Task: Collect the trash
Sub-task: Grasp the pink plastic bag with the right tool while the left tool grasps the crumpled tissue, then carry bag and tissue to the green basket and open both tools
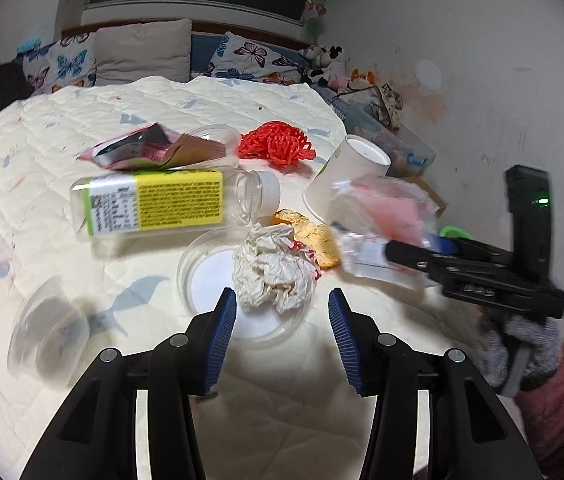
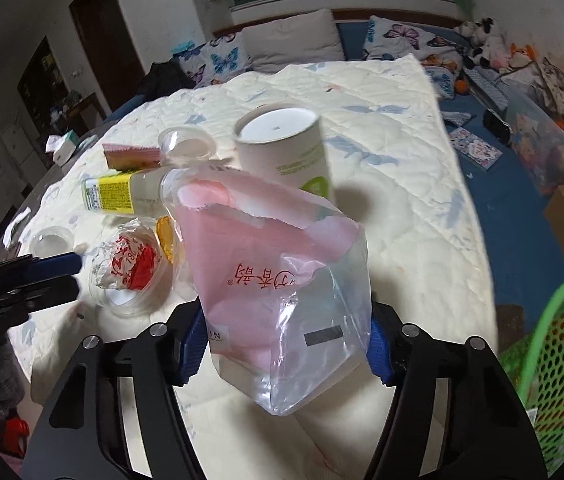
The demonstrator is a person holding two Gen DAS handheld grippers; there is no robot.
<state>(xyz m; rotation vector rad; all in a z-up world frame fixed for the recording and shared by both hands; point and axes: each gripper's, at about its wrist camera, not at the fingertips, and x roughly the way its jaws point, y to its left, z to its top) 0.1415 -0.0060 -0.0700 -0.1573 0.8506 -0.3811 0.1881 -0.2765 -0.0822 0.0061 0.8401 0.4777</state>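
Right wrist view: the right gripper (image 2: 282, 354) pinches a clear-and-pink plastic bag (image 2: 278, 280) between its pads. The left gripper (image 1: 282, 334), half open and empty, hovers just short of crumpled paper (image 1: 276, 270) in a clear dish (image 1: 198, 276).

My grippers: black frames, blue ribbed pads (image 1: 222, 332). Bag (image 2: 282, 288): clear and pink, red characters. Bottle (image 1: 150, 204): clear, yellow label with black print. Netting (image 1: 278, 146): red. Quilt (image 1: 62, 132): cream with pale blue motifs. Basket (image 2: 553, 344): green. Pillows (image 1: 70, 64): butterfly print.
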